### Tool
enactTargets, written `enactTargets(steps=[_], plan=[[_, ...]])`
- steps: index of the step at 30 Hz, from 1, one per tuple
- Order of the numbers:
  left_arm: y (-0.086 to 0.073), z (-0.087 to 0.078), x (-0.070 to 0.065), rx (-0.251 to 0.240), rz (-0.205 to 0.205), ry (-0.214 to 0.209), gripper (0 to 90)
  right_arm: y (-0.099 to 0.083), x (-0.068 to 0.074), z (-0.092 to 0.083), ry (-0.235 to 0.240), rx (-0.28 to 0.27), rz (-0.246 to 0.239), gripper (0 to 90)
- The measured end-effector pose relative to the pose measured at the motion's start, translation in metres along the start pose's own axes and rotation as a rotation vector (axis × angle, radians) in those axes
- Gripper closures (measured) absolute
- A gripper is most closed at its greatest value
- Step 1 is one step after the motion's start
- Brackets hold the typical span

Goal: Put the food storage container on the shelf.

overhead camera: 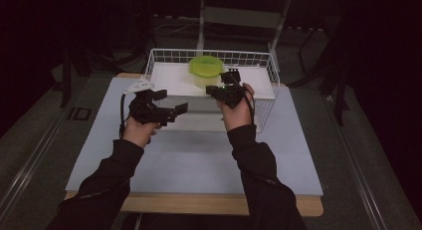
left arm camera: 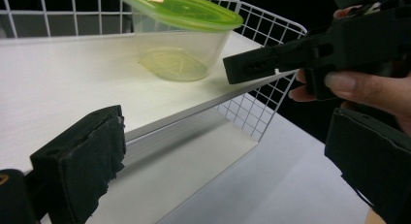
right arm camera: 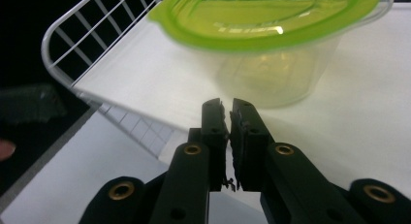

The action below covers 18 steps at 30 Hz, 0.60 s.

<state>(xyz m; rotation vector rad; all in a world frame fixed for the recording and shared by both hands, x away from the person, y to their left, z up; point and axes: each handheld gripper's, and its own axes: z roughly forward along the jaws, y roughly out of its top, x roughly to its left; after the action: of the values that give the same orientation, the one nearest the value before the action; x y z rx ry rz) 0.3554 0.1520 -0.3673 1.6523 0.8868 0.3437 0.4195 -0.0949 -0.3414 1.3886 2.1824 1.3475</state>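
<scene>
Container lid [overhead camera: 206, 64]: lime green, glossy. Container [left arm camera: 180, 49] body: clear plastic, faint yellow-green tint. Wire basket [overhead camera: 263, 58]: white, square grid pattern. Shelf board [overhead camera: 171, 80] inside basket: plain white. Tabletop [overhead camera: 199, 160]: pale blue-grey surface, light wood edge at 6 o'clock. Left gripper [overhead camera: 171, 103], right gripper [overhead camera: 221, 83]: black; brass-coloured rivets on right one. Sleeves [overhead camera: 256, 160]: black. Surroundings: dark.

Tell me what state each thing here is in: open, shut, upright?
Container: upright on the shelf, lid on.
Green lid: covering the container.
Wire basket: upright, holding the white shelf.
Left gripper: open, empty.
Right gripper: shut, empty.
</scene>
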Motion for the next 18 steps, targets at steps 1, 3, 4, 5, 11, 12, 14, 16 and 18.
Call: enactTargets(steps=[1,3,4,5,11,12,14,16,18], plan=[[0.000,0.000,-0.001,0.003,0.004,0.000,2.2,-0.001,0.000,-0.002,0.005,0.000,-0.006,81.3],[0.000,-0.002,-0.004,-0.001,0.002,-0.010,2.2,-0.005,0.002,-0.008,0.010,0.002,-0.021,77.8],[0.000,-0.003,-0.005,-0.001,0.005,-0.015,2.2,-0.007,0.003,-0.011,0.016,0.001,-0.027,75.6],[-0.001,-0.004,-0.007,-0.006,0.007,-0.021,2.2,-0.009,0.005,-0.014,0.023,0.002,-0.035,74.0],[-0.004,-0.009,-0.015,-0.033,0.002,-0.089,2.2,-0.025,0.012,-0.031,0.056,-0.009,-0.102,51.7],[-0.006,-0.010,-0.016,-0.030,0.004,-0.090,2.2,-0.029,0.012,-0.033,0.056,-0.018,-0.113,47.1],[-0.008,-0.011,-0.018,-0.031,0.001,-0.108,2.2,-0.036,0.011,-0.038,0.056,-0.027,-0.136,39.2],[-0.011,-0.011,-0.020,-0.031,0.001,-0.125,2.2,-0.040,0.008,-0.042,0.069,-0.036,-0.150,34.5],[-0.014,-0.011,-0.021,-0.031,0.000,-0.137,2.2,-0.045,0.004,-0.046,0.080,-0.048,-0.160,29.2]])
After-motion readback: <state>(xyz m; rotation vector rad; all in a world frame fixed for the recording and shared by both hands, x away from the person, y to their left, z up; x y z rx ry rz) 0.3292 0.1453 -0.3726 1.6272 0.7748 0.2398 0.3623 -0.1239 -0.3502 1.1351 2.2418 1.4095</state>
